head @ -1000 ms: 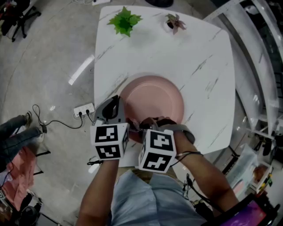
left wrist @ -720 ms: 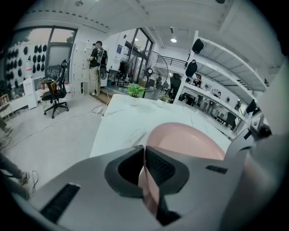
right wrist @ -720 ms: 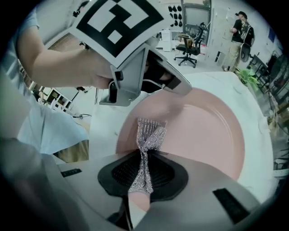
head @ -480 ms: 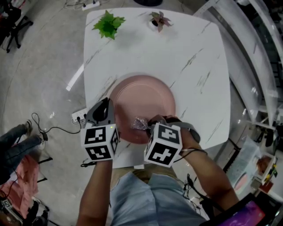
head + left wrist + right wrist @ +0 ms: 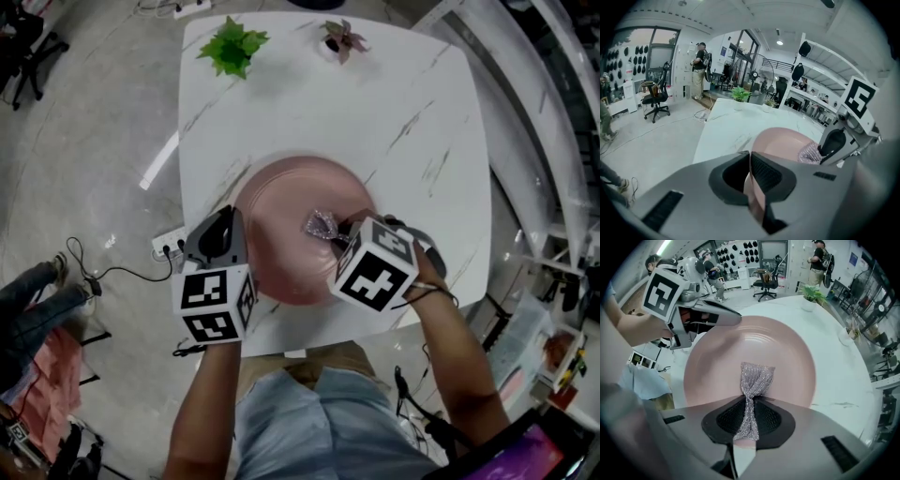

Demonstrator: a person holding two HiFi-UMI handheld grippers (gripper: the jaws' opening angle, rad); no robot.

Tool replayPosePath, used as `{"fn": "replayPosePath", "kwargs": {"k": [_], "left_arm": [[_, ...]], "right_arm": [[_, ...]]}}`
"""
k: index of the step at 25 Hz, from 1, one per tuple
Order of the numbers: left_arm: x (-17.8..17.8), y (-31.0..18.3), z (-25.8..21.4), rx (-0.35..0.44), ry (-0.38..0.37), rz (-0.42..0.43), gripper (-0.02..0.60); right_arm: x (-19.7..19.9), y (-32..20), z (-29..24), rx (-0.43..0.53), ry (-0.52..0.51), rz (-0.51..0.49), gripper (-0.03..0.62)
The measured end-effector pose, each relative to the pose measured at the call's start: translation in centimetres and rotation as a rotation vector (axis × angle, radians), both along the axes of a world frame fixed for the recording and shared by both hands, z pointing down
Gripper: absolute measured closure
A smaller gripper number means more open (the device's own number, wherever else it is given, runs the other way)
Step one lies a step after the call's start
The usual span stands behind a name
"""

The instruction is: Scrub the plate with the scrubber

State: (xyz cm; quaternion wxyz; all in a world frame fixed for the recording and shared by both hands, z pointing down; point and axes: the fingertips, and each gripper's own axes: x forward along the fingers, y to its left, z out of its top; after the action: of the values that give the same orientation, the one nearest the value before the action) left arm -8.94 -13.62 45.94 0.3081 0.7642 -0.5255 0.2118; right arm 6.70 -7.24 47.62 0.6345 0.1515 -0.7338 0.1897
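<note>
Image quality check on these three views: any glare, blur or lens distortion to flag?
Head view: dim overall, a glare streak on the floor, plate free of glare. Left gripper view: heavy fisheye, black corners, plate rim soft close to the jaws. Right gripper view: fisheye too, scrubber sharp.

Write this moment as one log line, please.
left gripper: shut on rim of plate | right gripper: shut on scrubber | scrubber: over plate's middle
</note>
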Motion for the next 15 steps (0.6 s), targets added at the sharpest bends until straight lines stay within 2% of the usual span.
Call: {"fn": "replayPosePath", "kwargs": {"k": [8, 15], "left_arm": [[0.2, 0.1, 0.1, -0.005, 0.011, 0.005, 0.565], [0.3, 0.3, 0.2, -0.032, 0.012, 0.016, 0.565]], "right_arm": [[-0.2, -4.8, -0.2, 0.062, 0.026, -0.004, 0.523], [-2.9, -7.5, -0.3, 0.095, 0.029, -0.077, 0.523]]}}
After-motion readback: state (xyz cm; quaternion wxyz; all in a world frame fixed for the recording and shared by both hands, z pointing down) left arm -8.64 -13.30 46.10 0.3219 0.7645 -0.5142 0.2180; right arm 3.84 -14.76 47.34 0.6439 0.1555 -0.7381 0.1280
